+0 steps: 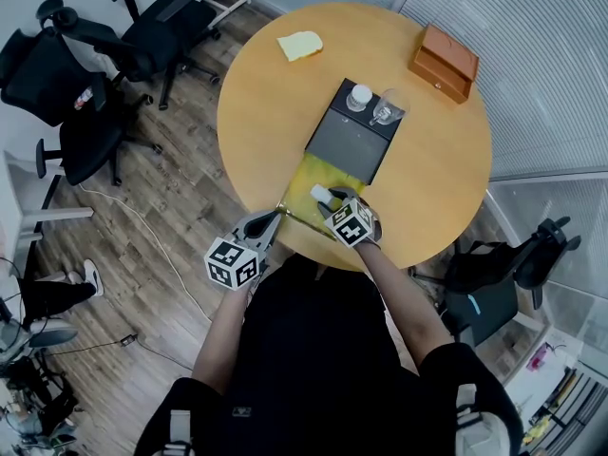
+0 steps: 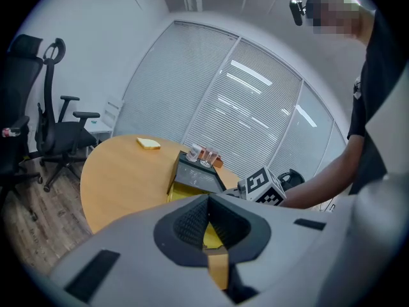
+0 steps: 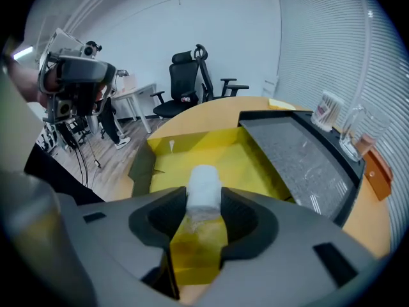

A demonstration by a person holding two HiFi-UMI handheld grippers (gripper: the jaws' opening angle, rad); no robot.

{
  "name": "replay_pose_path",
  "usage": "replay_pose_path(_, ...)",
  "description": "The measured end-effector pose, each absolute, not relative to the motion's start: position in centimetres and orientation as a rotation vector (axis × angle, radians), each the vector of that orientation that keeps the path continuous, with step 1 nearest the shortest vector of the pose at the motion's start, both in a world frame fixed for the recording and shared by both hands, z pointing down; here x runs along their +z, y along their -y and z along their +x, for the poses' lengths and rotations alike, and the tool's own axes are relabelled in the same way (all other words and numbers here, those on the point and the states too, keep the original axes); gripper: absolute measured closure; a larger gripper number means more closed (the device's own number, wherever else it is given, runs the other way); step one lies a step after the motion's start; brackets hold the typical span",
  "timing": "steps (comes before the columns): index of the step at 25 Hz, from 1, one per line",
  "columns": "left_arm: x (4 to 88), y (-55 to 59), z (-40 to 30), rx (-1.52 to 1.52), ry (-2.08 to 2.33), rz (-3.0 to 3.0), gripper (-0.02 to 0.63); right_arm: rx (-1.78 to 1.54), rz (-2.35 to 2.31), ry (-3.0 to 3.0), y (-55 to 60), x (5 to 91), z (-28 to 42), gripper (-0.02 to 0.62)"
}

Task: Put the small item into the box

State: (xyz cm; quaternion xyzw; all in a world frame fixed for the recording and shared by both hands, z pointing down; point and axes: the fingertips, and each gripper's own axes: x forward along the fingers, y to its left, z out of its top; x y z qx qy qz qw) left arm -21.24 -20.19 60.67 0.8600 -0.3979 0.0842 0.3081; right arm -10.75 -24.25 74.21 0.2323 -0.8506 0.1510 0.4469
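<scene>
While the right gripper (image 3: 203, 202) clamps the item (image 3: 203, 181) over the open box (image 3: 252, 158) and the left gripper (image 2: 208, 226) sits closed, only the drop seems left.

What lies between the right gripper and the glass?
The yellow box's open floor, then its dark lid; the head view shows both.

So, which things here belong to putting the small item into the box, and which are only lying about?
For the job: small white item, between the right gripper's jaws; open yellow box.

Lying about: bottle and glass on the box's dark lid; brown case; yellow pad; office chairs.
</scene>
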Motion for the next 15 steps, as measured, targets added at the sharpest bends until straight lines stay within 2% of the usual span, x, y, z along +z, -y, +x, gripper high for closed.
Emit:
replay_pose_path(9, 60.84, 20.24, -21.69, 0.218, 1.058, 2.270, 0.600, 0.353, 0.561, 2.065, 24.12, 74.85, -10.94, 0.428)
replay_pose_path(15, 60.52, 20.17, -21.63, 0.219, 1.049, 2.278, 0.600, 0.385, 0.568, 2.088, 24.00, 74.47, -10.93, 0.399)
